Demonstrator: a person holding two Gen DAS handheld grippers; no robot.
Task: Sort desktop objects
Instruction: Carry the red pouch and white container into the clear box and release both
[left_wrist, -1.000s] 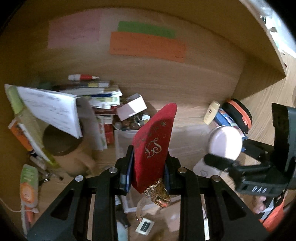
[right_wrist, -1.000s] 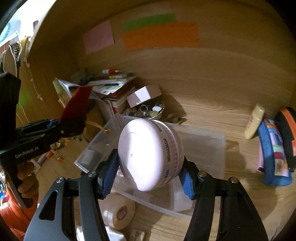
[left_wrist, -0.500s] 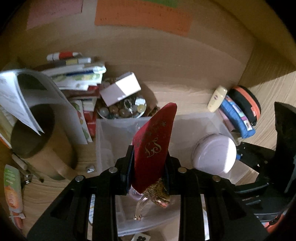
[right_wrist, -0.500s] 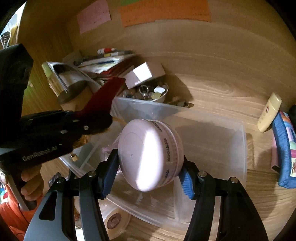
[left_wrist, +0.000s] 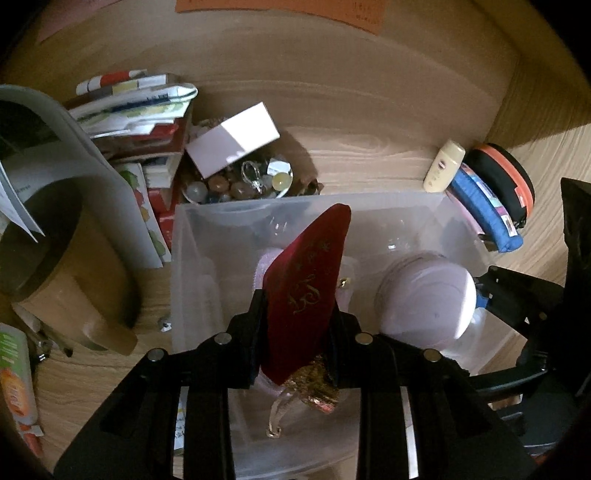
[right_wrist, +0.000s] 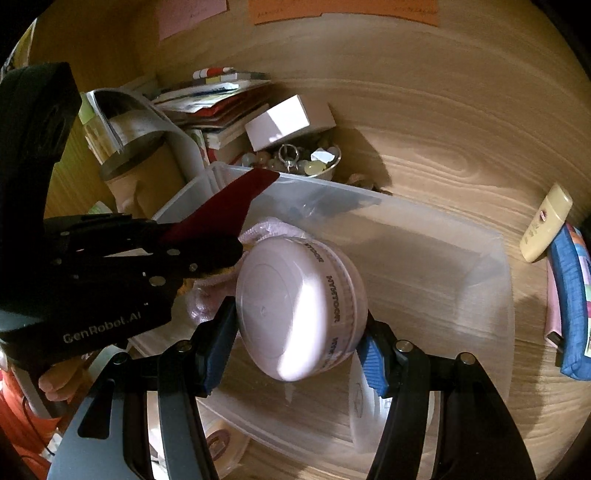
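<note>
The clear plastic bin (left_wrist: 436, 206) sat at the centre of both views, its open top facing up, with a pink cloth (right_wrist: 273, 229) already lying on its floor toward the left side of the right-wrist frame. Both carried things hung over that opening. The round white jar (right_wrist: 299, 306) was tipped on its side, its flat lid facing the lens, clamped across its width by the right gripper (right_wrist: 295, 347) — the blue pads pressed on both sides of it. In the left-wrist view the same jar (left_wrist: 424, 295) appeared at the lower right of the bin's interior, apparently above the floor and not resting on it, though the clear plastic made the gap hard to judge.

The red pouch (left_wrist: 306, 291), a flat pointed piece with gold lettering and a gold tassel at its lower end, stood pinched between the nearly closed jaws of the left gripper (left_wrist: 295, 328). Its long axis ran up the frame along the fingers, the tip pointing toward the bin's far wall.

The relation that mattered was vertical: the bin lay directly beneath both claws, so a release would likely drop each thing inside. The pouch sat over the left half, the jar over the right, the two grippers close beside each other.

Beyond the bin stood a bowl of beads (left_wrist: 240, 181), a white box (left_wrist: 232, 140) and a cream tube (left_wrist: 443, 166).
</note>
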